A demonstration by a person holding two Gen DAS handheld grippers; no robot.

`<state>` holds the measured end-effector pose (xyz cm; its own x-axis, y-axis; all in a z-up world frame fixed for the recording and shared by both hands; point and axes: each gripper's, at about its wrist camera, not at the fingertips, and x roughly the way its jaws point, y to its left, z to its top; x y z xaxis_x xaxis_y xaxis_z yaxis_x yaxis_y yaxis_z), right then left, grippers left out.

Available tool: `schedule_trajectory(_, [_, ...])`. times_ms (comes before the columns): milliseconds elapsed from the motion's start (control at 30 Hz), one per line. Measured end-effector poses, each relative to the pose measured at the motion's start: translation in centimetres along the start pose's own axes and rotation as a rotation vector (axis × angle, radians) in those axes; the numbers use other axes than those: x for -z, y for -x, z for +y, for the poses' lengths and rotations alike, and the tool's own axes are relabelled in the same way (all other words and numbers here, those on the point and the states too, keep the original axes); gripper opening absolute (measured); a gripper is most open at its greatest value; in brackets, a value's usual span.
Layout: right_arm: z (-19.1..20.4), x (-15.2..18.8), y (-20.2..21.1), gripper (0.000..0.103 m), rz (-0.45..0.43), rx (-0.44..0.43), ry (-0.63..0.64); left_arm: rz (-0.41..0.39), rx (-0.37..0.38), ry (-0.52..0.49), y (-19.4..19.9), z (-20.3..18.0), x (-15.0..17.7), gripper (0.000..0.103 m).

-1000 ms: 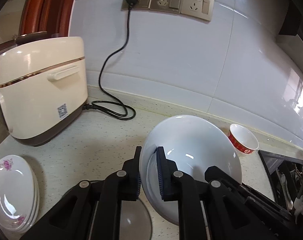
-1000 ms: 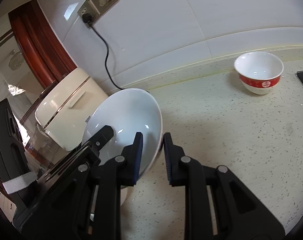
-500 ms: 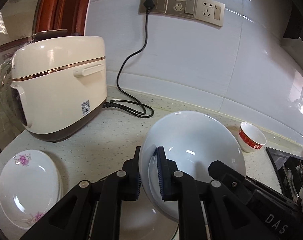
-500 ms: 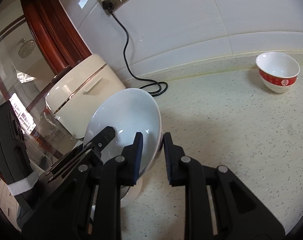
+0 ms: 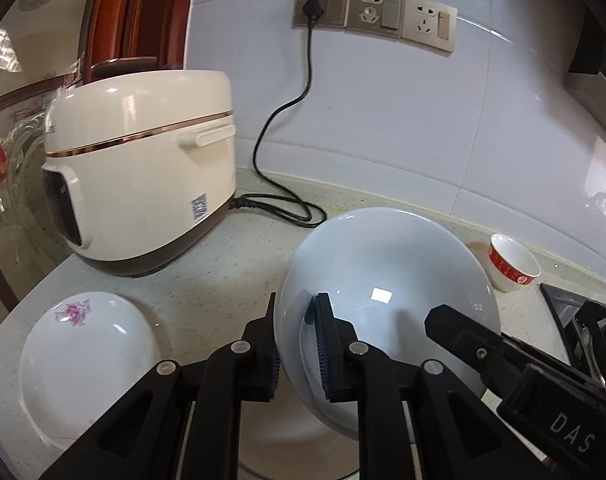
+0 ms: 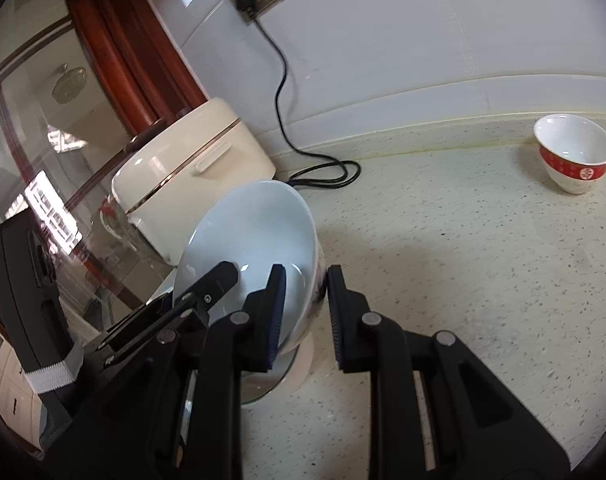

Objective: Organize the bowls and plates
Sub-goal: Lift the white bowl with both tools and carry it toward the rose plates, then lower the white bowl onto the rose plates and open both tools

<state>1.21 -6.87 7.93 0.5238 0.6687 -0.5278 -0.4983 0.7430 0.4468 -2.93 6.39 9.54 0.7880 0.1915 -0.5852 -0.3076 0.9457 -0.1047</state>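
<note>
A large white bowl (image 5: pixel 387 280) is held tilted above the counter by both grippers. My left gripper (image 5: pixel 297 350) is shut on its left rim. My right gripper (image 6: pixel 305 314) is shut on its right rim, and the bowl also shows in the right wrist view (image 6: pixel 255 240). Under the bowl a white dish with a silver rim (image 6: pixel 287 368) rests on the counter. A stack of white plates with a pink flower (image 5: pixel 83 360) lies at the lower left. A small red and white bowl (image 6: pixel 574 156) stands far right by the wall.
A cream rice cooker (image 5: pixel 143 184) stands at the left, its black cord (image 5: pixel 279 204) running to the wall sockets (image 5: pixel 373 14). A dark stove edge (image 5: pixel 579 316) lies at the right. A glass door (image 6: pixel 43 152) borders the counter's left end.
Both grippers, still holding the white bowl, have moved left and back from the wall. The flowered plates and rice cooker have come more into view; the red bowl looks farther away.
</note>
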Motion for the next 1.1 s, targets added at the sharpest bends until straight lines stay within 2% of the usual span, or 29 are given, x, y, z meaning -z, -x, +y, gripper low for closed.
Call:
schedule_trajectory(300, [1.9, 1.2, -1.0, 0.025, 0.07, -0.017, 0.057, 0.048, -0.03, -0.009, 0.0, 1.8, 0.5, 0.018])
schedule_trajectory(700, [2.5, 2.1, -2.2, 0.025, 0.142, 0.021, 0.094, 0.104, -0.044, -0.028, -1.3, 2.4, 1.4, 0.022])
schedule_trajectory(833, [2.8, 2.4, -2.6, 0.026, 0.151, 0.038, 0.112, 0.113, -0.059, -0.047, -1.7, 2.5, 1.8, 0.026])
schedule_trajectory(1100, [3.7, 2.6, -2.7, 0.029, 0.145, 0.061, 0.165, 0.131, -0.077, -0.065, -2.7, 3.3, 2.2, 0.028])
